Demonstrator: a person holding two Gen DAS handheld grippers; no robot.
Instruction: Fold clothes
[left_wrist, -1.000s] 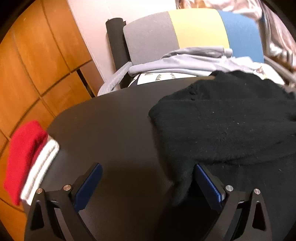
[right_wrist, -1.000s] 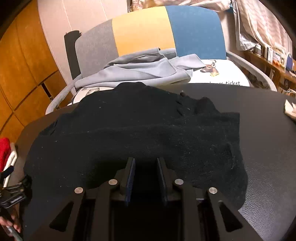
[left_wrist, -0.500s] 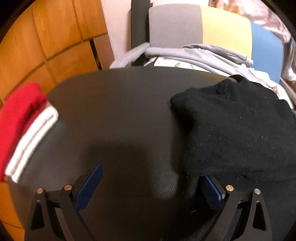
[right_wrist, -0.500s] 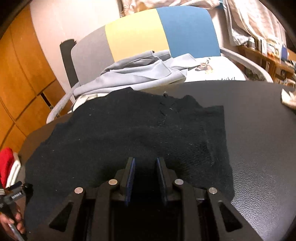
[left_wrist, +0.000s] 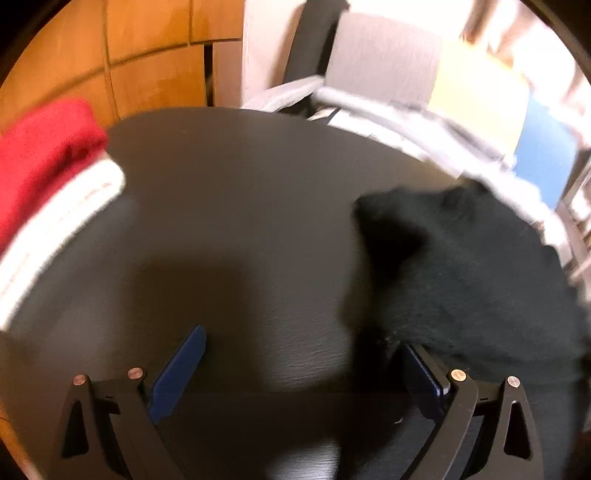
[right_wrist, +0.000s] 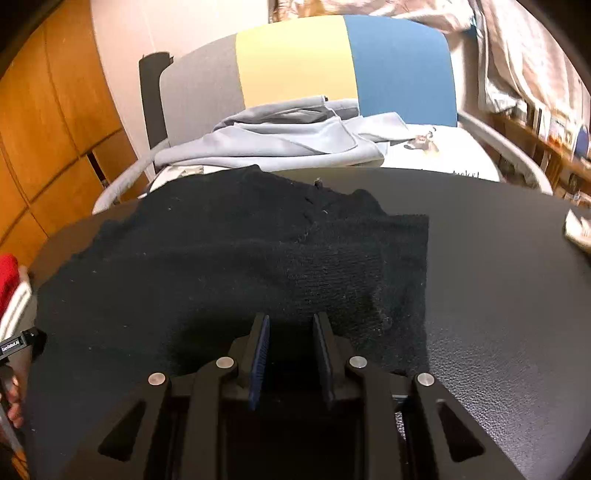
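Here, left gripper (left_wrist: 301, 356) fingers wide apart over the table (left_wrist: 240, 206), right gripper (right_wrist: 290, 330) fingers clamped on the black sweater (right_wrist: 240, 258).

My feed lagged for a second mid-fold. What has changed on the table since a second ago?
The left gripper has swung left: the black sweater slid toward the right of its view and the red and white stack looms larger. Its jaws stay wide open, holding nothing. The right gripper stays narrowed low over the sweater's near edge; whether it pinches cloth I cannot tell. The sweater lies much as before on the table.
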